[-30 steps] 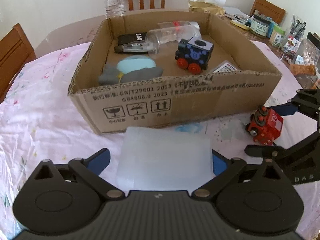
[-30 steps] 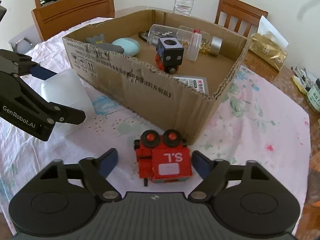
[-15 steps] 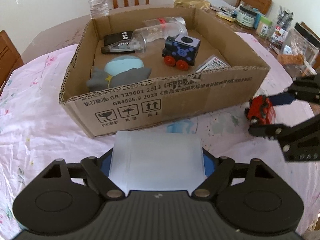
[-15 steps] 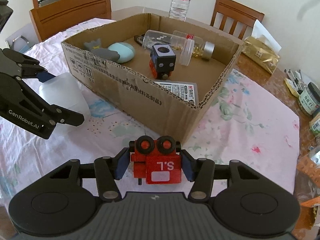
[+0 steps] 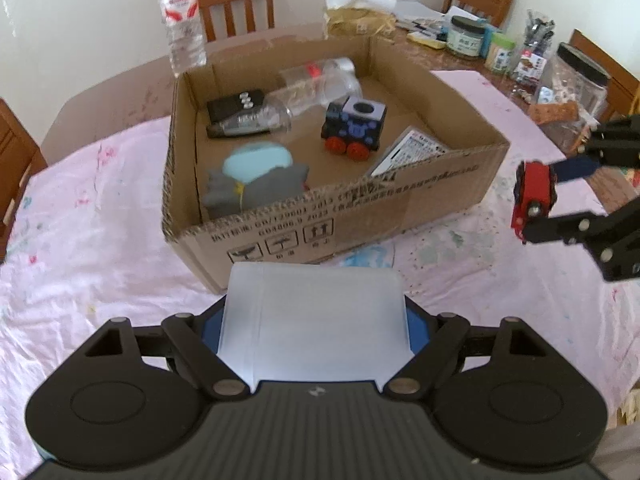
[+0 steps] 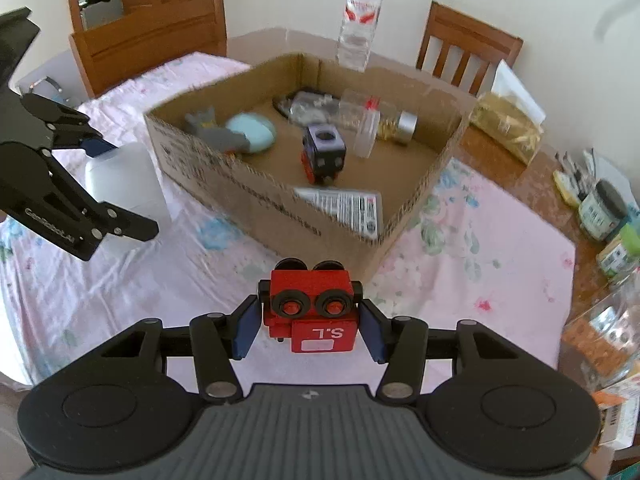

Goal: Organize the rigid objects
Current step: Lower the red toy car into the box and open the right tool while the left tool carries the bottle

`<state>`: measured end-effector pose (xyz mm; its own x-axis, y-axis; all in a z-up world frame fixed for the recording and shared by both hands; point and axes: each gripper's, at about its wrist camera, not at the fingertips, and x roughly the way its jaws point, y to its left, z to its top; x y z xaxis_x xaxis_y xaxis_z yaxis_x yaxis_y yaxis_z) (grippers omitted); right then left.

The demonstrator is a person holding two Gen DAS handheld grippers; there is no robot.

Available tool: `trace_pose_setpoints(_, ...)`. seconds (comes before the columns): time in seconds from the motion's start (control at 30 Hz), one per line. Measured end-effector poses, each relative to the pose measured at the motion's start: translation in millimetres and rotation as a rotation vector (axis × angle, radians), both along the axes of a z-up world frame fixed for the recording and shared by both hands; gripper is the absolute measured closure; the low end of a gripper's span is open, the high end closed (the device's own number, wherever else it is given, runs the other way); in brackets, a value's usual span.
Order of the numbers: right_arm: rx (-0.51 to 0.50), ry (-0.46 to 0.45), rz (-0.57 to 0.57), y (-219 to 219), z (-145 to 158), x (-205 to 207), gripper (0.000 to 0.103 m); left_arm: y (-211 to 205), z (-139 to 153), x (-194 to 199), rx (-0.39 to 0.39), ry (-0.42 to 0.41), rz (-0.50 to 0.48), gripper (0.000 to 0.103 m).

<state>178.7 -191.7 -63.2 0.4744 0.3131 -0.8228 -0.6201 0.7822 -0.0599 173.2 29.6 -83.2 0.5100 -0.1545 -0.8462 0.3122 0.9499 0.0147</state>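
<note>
Jaws of both grippers clamp loads: right (image 6: 308, 326) red train (image 6: 312, 306), left (image 5: 316, 330) translucent box (image 5: 316, 320).

Lettering on the toy, the box and a gripper

The red wooden toy train block (image 6: 316, 312) shows "S.L" in white, upside down, above a blank white label. The brown corrugated cardboard box (image 5: 400, 208) carries a printed line on its near wall, partly legible as "GB/T29601 2013" over "GB4806.9 2023", Chinese characters beside it too blurred to read, and three boxed handling pictograms underneath. The black left gripper (image 6: 116, 188) bears pale lettering along its arm, smeared past reading. The clear plastic water bottle (image 6: 358, 24) has a red-and-white label, wording illegible.
</note>
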Motion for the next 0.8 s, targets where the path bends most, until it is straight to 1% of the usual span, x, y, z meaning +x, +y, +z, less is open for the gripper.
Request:
trace_pose_setpoints(0.17,0.039,-0.051,0.009,8,30,9,0.045,5,26,-4,0.006,-0.030,-0.045,0.020)
trace_pose_setpoints(0.23,0.073,-0.062,0.005,12,40,16,0.045,7,36,-4,0.004,-0.047,-0.050,0.020)
trace_pose_setpoints(0.3,0.083,-0.087,-0.001,21,46,26,0.045,10,46,-4,-0.003,-0.064,-0.051,0.020)
trace_pose_setpoints(0.4,0.078,-0.092,-0.010,35,42,42,0.045,13,59,-2,-0.011,-0.093,-0.046,0.020)
trace_pose_setpoints(0.5,0.070,-0.058,-0.027,47,28,59,0.045,16,68,4,-0.006,-0.124,-0.039,0.020)
trace_pose_setpoints(0.6,0.060,-0.027,-0.038,55,17,64,0.045,20,74,13,-0.004,-0.147,-0.024,0.020)
trace_pose_setpoints(0.67,0.077,-0.029,-0.045,57,16,61,0.037,21,76,20,-0.001,-0.161,-0.019,0.020)
trace_pose_setpoints(0.73,0.099,-0.035,-0.048,57,19,57,0.014,22,77,26,0.001,-0.172,-0.016,0.020)
trace_pose_setpoints(0.77,0.109,-0.046,-0.054,55,21,54,0.010,23,78,30,0.000,-0.176,-0.015,0.020)
trace_pose_setpoints(0.8,0.115,-0.052,-0.061,54,23,51,0.003,23,78,33,0.001,-0.180,-0.018,0.020)
